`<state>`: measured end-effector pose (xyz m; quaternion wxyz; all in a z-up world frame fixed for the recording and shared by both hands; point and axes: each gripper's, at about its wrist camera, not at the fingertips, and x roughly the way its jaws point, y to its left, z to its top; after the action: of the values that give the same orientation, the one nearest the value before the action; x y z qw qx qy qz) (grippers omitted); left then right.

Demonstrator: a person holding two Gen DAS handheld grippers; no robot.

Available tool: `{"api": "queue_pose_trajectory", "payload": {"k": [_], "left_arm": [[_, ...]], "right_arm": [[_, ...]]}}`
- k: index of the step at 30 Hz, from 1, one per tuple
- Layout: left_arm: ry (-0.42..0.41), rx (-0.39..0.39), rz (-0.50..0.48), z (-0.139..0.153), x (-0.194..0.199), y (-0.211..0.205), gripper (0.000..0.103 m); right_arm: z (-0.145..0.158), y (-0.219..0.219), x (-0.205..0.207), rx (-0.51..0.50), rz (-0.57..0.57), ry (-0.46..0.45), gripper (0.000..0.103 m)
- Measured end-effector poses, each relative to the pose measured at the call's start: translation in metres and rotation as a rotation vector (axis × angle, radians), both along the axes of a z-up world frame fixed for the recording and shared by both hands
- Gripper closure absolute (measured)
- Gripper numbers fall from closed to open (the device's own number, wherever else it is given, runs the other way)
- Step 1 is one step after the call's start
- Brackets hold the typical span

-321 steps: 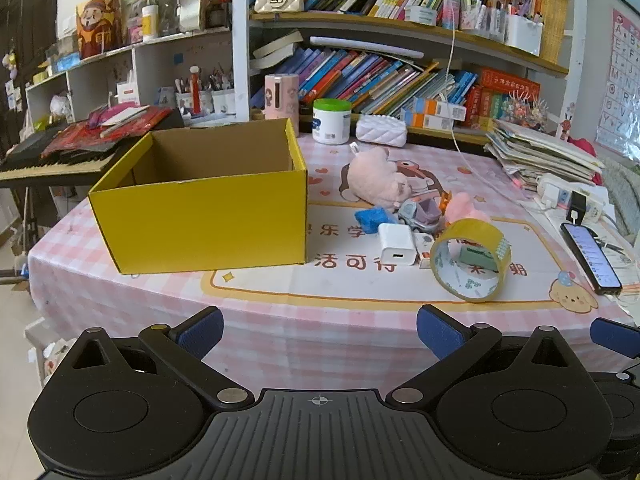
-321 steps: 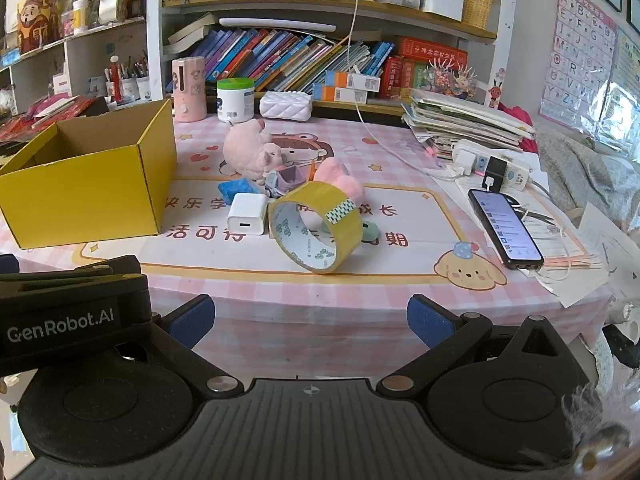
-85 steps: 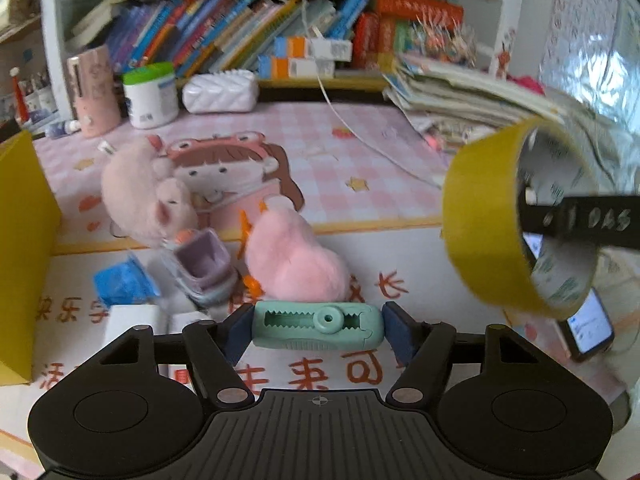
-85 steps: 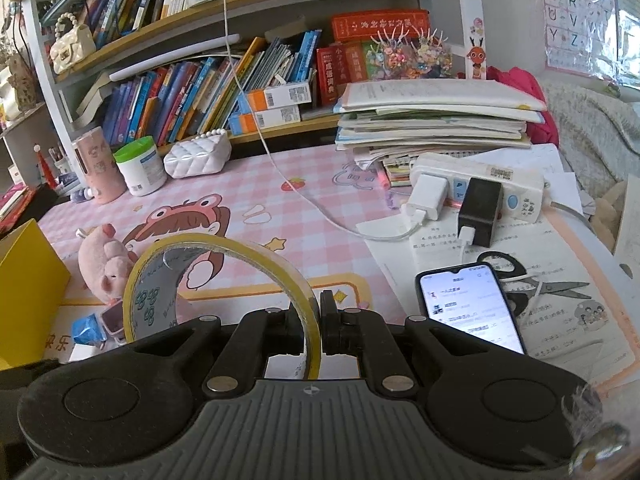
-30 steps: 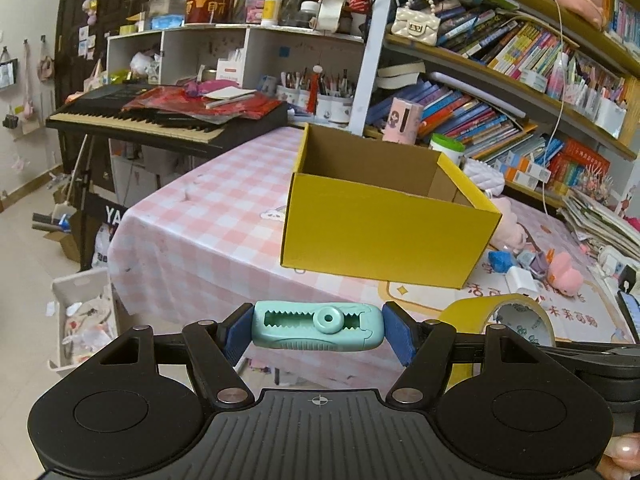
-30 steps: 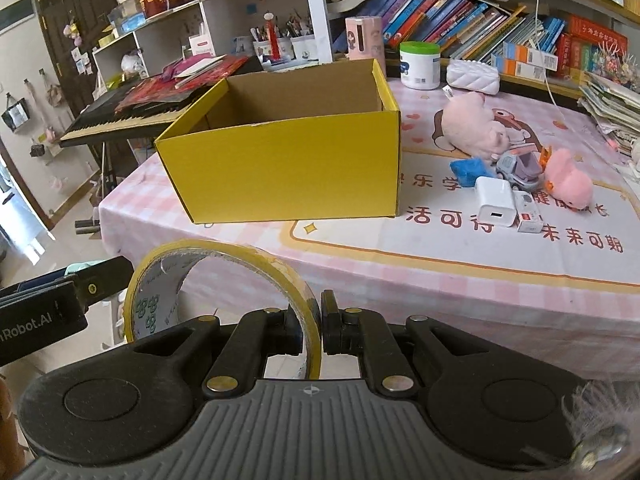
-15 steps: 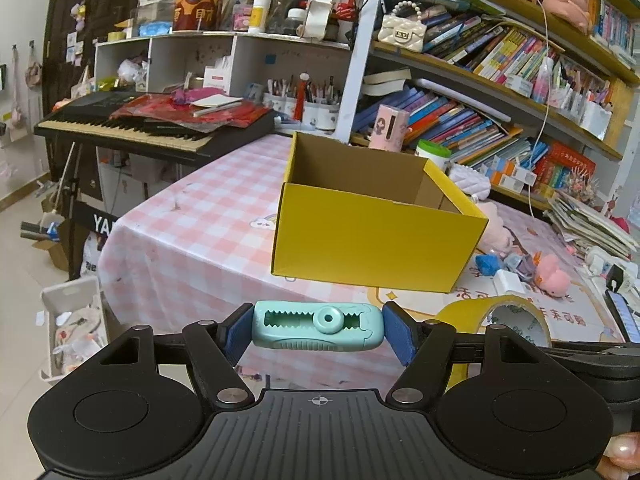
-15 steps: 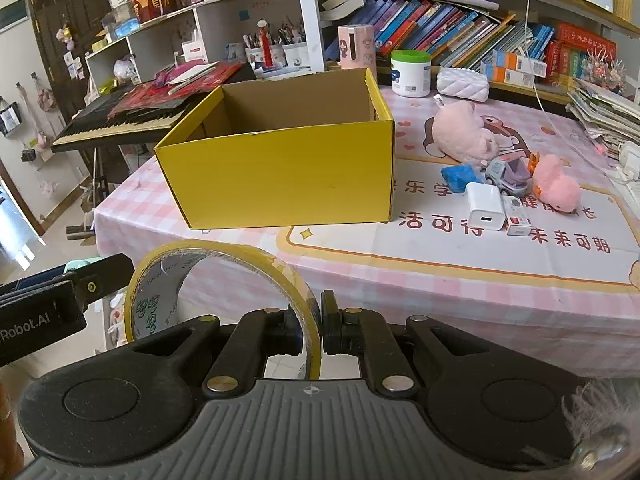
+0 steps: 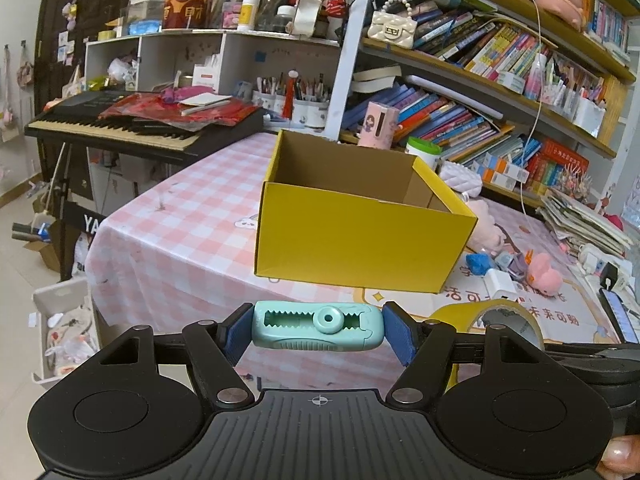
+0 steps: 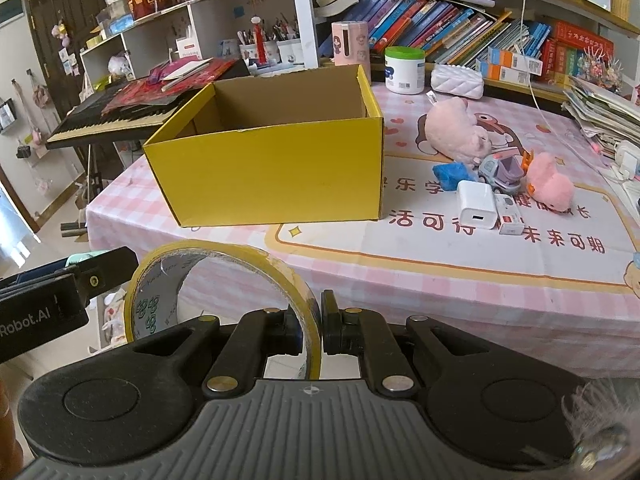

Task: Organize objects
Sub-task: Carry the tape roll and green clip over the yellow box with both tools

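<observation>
The left gripper hangs off the near edge of the surface, its blue fingers clamped on the 2 ends of a mint-green clip-like tool with a toothed slot and a round hub, held crosswise; the right gripper sits just beside it, its fingers pressed together on the wall of a roll of yellow tape, 1 finger inside the ring and 1 outside, the roll standing on edge and leaning out to the left; in the left wrist view the same roll shows low on the right, with a fingertip of the person's hand at the bottom corner.

Ahead of both grippers an open yellow cardboard box stands on the pink checked cloth near the surface's left end, its brown inside bare as far as can be seen; to the right of the box lie the loose things, well apart from the grippers: a pink plush pig, a blue crumpled item, a small purple and grey toy truck, a pink fluffy toy, a white charger cube and a small white box touching it; a white tub with a green lid and a white quilted pouch stand at the back by the bookshelf; a keyboard piano stands left of the surface.
</observation>
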<state>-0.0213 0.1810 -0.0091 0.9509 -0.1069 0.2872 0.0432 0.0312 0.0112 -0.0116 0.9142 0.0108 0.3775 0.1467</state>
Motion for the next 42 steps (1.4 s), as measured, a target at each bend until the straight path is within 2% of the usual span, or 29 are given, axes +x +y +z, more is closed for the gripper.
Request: {"api": "queue_pose_trajectory", "payload": {"k": [11,14,20,27,32,36,42], "left_arm": [[-0.005,0.031,0.021,0.003,0.029,-0.004,0.034],[-0.037,0.045,0.033,0.009,0.036,-0.007,0.034],[-0.135,0.080,0.062,0.030,0.060,-0.010,0.034],[-0.221,0.104,0.110,0.054,0.105,-0.004,0.034],[-0.182,0.125,0.135,0.048,0.136,-0.003,0.034],[-0.121,0.136,0.137,0.034,0.152,-0.007,0.034],[-0.051,0.142,0.147,0.017,0.172,-0.009,0.034]], "right_arm": [[0.002,0.006,0.036,0.004,0.040,-0.009,0.095],[0.004,0.008,0.047,0.003,0.064,-0.031,0.095],[0.025,0.014,0.077,0.026,0.097,-0.142,0.095],[0.059,0.020,0.133,0.075,0.057,-0.295,0.095],[0.048,0.033,0.173,0.021,0.077,-0.261,0.095],[0.027,0.044,0.188,-0.042,0.125,-0.226,0.095],[0.011,0.053,0.208,-0.102,0.181,-0.207,0.095]]}}
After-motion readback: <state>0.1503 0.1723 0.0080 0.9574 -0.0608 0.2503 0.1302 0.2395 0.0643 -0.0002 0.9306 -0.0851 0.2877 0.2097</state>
